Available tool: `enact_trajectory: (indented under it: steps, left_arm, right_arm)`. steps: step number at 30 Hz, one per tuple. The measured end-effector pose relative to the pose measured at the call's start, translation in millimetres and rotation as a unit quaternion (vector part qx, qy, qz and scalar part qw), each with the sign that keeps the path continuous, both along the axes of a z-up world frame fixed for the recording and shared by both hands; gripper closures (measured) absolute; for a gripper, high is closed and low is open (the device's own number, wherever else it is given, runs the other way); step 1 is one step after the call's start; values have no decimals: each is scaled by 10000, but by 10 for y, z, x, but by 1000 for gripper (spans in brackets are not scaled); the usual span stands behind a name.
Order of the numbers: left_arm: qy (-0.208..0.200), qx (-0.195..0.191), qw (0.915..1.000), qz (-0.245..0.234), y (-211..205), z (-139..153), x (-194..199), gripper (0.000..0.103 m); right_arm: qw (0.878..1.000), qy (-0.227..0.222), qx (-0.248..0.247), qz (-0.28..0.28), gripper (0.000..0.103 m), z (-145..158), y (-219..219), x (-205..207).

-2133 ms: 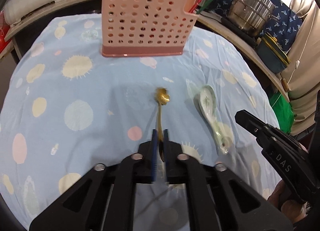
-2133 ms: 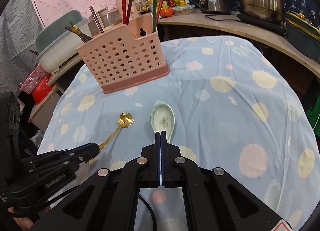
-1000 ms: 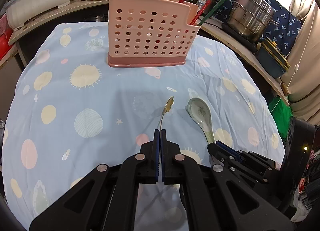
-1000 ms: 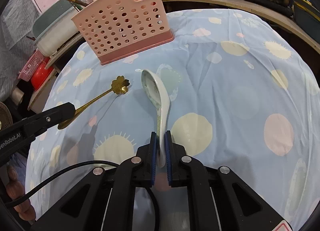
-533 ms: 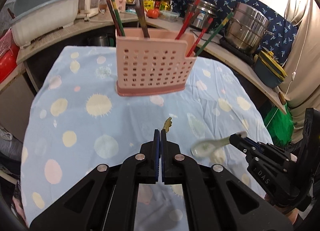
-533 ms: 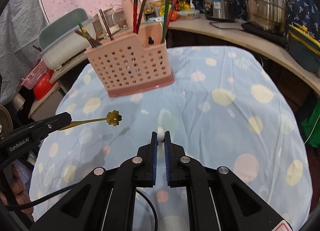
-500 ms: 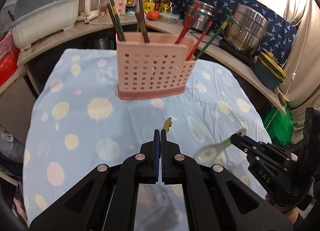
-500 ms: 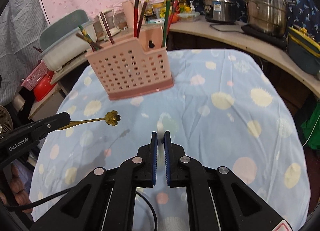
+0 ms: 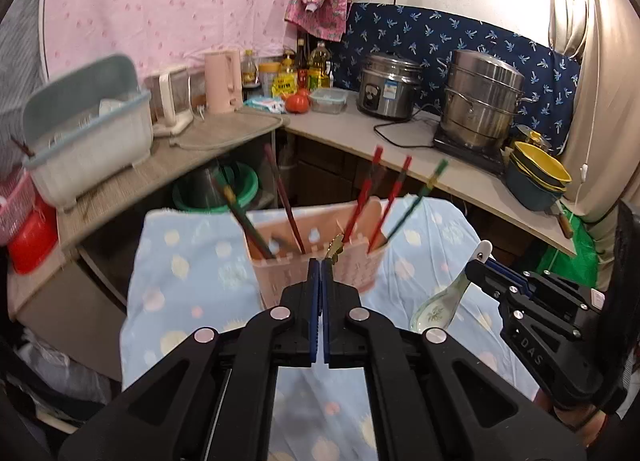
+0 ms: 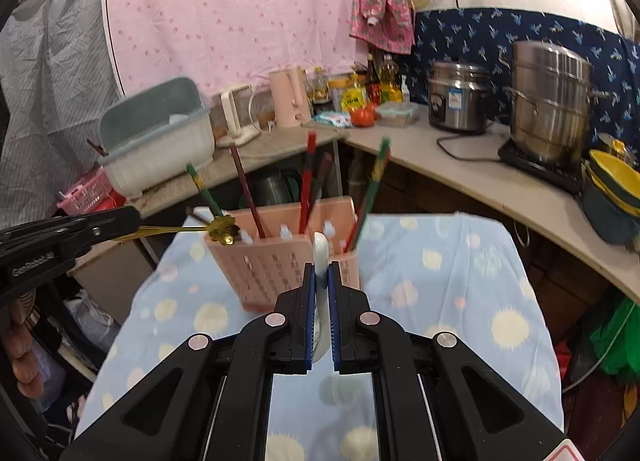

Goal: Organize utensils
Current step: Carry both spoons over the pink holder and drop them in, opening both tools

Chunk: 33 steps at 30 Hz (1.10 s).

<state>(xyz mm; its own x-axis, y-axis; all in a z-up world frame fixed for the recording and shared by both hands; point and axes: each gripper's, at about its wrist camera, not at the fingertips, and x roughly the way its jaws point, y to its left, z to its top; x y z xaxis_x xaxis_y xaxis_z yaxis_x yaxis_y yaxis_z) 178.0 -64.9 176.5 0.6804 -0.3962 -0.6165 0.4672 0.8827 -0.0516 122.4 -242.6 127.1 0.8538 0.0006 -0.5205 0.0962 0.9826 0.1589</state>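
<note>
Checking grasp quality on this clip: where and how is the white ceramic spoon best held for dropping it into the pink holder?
By the handle's end, as the right gripper does: the white spoon then hangs bowl-down, so it can go into the pink holder from above, clear of the chopsticks.

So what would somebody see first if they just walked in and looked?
Probably the pink basket in the middle of the blue spotted table, with chopsticks poking up out of it. Then the two spoons in the air: the left gripper holds a gold spoon over the basket, and the right gripper holds a white spoon.
</note>
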Motion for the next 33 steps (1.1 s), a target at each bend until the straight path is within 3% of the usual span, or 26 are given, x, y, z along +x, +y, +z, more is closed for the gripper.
enact_trajectory:
  steps: [4, 10, 20, 29, 30, 32, 33]
  left_arm:
    - [-23, 224, 9997, 71, -160, 111, 299, 103]
    - [347, 509, 9980, 145, -312, -6, 673, 103]
    - [921, 588, 9940, 90, -491, -382, 1042, 102]
    - [954, 441, 9941, 265, -466, -508, 1187, 101]
    - [929, 420, 9943, 307, -460, -507, 1193, 99]
    - [900, 339, 9947, 373, -434, -497, 1192, 80]
    - [862, 308, 9950, 403, -421, -485, 1181, 76]
  right_arm:
    - [9995, -271, -158, -30, 96, 258, 10, 217]
    - [9980, -403, -451, -186, 96, 398, -42, 592]
    - [9978, -84, -621, -231, 96, 106, -89, 1154]
    - [9987, 220, -444, -102, 96, -177, -65, 1423]
    - [9988, 271, -400, -75, 96, -206, -68, 1450]
    - [9988, 329, -370, -58, 96, -240, -67, 1465]
    - [9988, 273, -385, -84, 95, -244, -63, 1444]
